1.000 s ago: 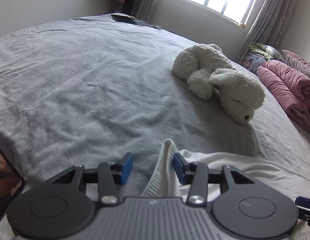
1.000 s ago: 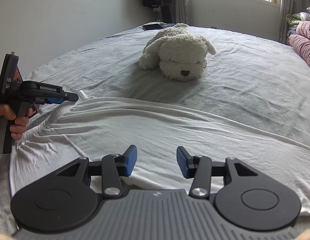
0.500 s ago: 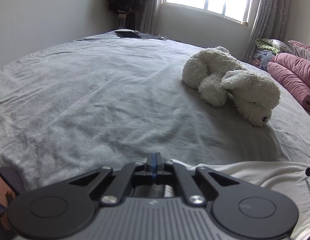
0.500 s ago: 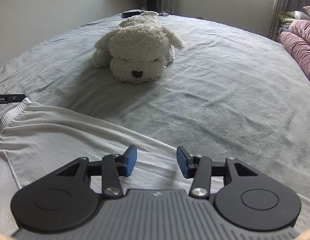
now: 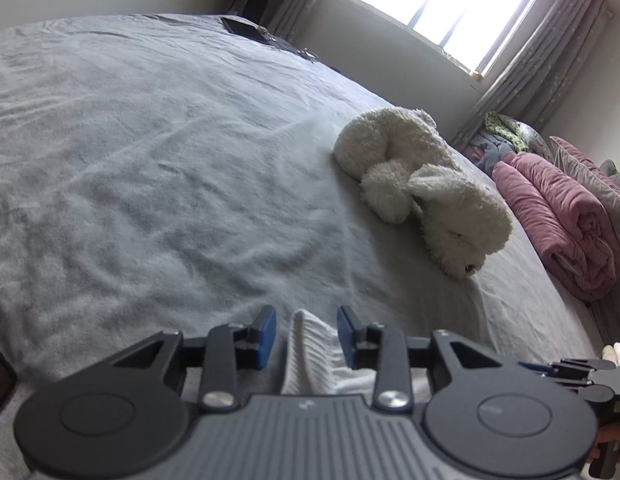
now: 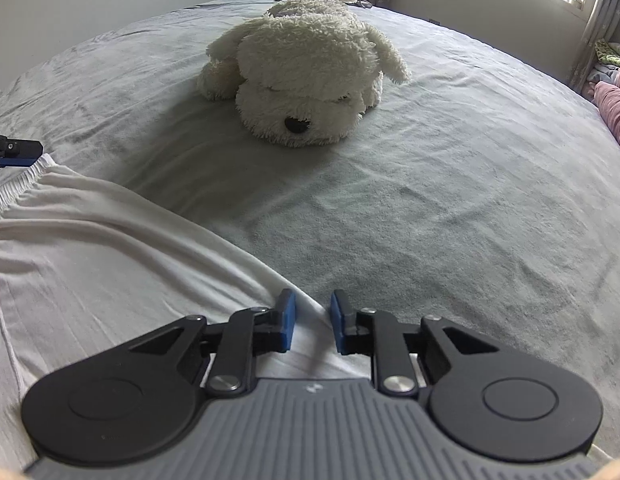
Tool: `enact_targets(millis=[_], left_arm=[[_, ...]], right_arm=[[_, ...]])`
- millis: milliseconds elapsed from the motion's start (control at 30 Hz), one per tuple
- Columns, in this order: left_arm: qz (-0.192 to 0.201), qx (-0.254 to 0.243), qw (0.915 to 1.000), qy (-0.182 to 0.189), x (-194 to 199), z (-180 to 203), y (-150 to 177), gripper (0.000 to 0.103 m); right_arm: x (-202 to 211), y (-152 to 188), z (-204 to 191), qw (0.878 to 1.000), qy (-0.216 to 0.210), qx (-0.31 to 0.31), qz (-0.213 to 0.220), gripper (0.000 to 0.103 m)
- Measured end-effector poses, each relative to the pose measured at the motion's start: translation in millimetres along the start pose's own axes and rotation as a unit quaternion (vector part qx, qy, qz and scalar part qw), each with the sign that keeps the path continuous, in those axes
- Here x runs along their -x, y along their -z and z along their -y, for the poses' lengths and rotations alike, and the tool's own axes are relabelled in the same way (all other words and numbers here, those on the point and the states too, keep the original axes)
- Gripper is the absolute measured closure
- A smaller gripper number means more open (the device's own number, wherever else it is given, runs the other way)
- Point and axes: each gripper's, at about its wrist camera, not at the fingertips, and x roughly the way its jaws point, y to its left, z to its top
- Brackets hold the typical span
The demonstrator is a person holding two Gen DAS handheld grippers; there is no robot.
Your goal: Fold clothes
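Overall, both grippers' jaws stand apart over white garment [image 6: 109, 248] on grey bed [image 6: 450, 200].

The near part of the white garment [image 6: 109, 248] is hidden under the right gripper [image 6: 312, 322] body and cut off at the left edge. Of the left gripper [image 6: 13, 152], only a tip is seen. The dark flat object [image 5: 245, 28] cannot be identified.

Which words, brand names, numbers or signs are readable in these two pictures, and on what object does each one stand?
No readable words or numbers anywhere.
A small pale mark on the right gripper body is a logo only, with no letters.
The same mark on the left gripper body is too blurred to read.
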Motion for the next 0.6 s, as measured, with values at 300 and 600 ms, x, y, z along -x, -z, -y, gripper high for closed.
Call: enact_targets(millis=[300,600], left_arm=[[0.057,-0.076,0.9934,-0.065,5.6,23.7,11.3,0.098],[0.089,-0.064,0.9900,-0.088,-6.5,4.7,15.6,0.097]], right_arm=[[6.2,-8.4,-14.3,0.999,0.038,0.012,0.022,0.102],[-10.9,-18.4,-24.1,0.998,0.052,0.025,0.019,0.102]])
